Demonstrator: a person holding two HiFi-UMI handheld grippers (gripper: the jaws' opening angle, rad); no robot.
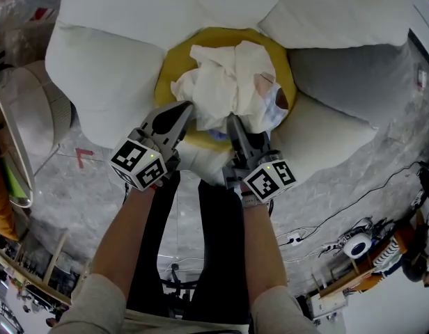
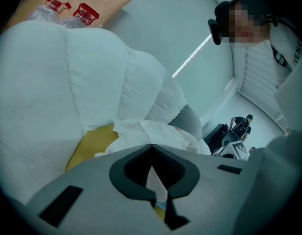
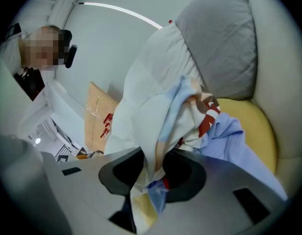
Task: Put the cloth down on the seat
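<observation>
A crumpled white cloth [image 1: 228, 82] with blue and red-brown print lies bunched on the round yellow seat [image 1: 167, 72] of a flower-shaped chair. My left gripper [image 1: 185, 110] reaches the cloth's near left edge. In the left gripper view its jaws [image 2: 151, 148] meet at the tips, and a strip of the cloth [image 2: 151, 131] sits in the slit between them. My right gripper [image 1: 232, 122] is at the cloth's near right side. In the right gripper view its jaws [image 3: 153, 161] stand apart, with folds of the cloth [image 3: 190, 116] hanging loosely between them over the seat [image 3: 254, 126].
White petal cushions [image 1: 103, 82] ring the seat, with a grey cushion [image 1: 347, 75] at the right. A cardboard box [image 3: 99, 116] stands behind the chair. Cables and gear [image 1: 354, 245] lie on the floor at lower right. A pale round chair [image 1: 33, 110] is at the left.
</observation>
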